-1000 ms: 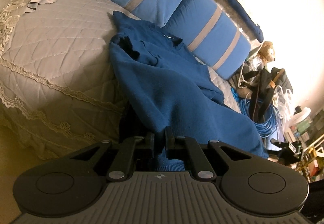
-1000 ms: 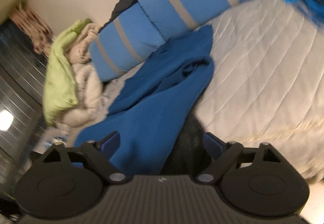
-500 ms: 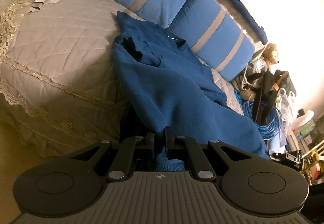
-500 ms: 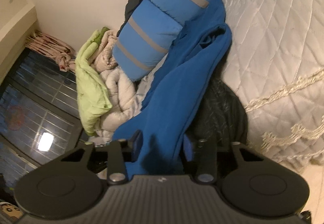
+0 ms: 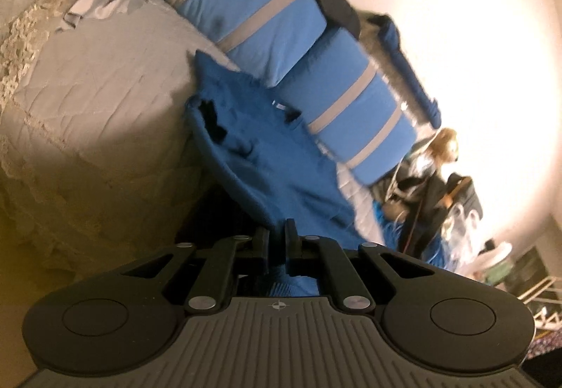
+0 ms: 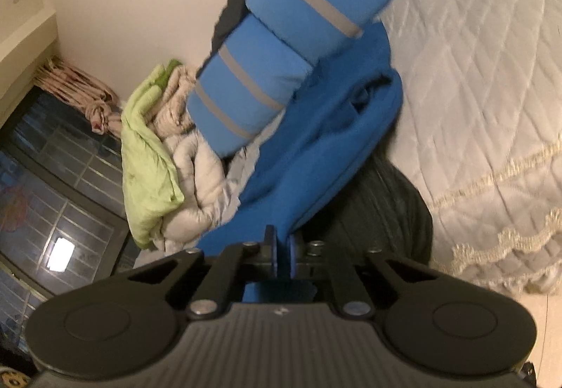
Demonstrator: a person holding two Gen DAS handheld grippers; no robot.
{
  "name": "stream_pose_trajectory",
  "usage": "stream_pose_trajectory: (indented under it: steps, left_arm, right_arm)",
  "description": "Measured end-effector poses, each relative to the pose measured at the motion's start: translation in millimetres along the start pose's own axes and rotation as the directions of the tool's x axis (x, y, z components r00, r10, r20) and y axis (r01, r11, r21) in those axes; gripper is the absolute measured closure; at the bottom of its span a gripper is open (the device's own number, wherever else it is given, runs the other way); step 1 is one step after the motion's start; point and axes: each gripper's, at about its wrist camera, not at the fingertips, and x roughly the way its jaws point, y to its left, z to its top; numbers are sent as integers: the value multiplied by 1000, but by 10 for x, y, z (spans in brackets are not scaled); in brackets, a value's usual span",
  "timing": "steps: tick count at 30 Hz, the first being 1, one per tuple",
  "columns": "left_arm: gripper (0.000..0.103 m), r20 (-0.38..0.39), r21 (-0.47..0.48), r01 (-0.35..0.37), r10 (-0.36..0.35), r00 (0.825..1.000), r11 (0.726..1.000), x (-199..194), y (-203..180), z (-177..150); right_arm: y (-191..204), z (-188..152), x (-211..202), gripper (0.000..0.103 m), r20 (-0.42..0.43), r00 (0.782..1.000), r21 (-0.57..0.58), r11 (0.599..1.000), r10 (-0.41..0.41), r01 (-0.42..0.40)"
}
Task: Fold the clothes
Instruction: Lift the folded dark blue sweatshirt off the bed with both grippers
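Your left gripper has its jaws pinching the sweater; your right gripper pinches its hem too. The sweater drapes off the bed edge, its top beside the striped pillows.

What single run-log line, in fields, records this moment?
stage: both hem corners gripped | left gripper: shut on blue sweater | right gripper: shut on blue sweater | sweater: draped over bed edge
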Motion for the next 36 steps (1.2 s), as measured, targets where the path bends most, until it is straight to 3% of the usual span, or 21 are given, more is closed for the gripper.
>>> stream_pose_trajectory:
  steps: [7, 13, 25, 30, 36]
  left_arm:
    - [97, 74, -15, 32, -31, 997, 999, -70, -186, 143]
    - [97, 90, -29, -27, 30, 996, 999, -106, -353, 291]
    - [98, 158, -35, 10, -4, 987, 999, -445, -597, 283]
    - [98, 148, -53, 1, 6, 989, 999, -401, -563, 273]
    - [98, 143, -62, -29, 37, 989, 998, -245, -465, 373]
  right_arm:
    - [270, 239, -103, 97, 82, 996, -20, 1000, -20, 22]
    - [451, 388, -198, 97, 150, 988, 1, 999, -44, 45]
    - [728, 407, -348, 97, 166, 986, 9, 1000, -17, 16]
    - [811, 358, -471, 97, 183, 983, 10, 1000, -21, 19]
    - [767, 440, -300, 97, 160, 986, 18, 999, -52, 49]
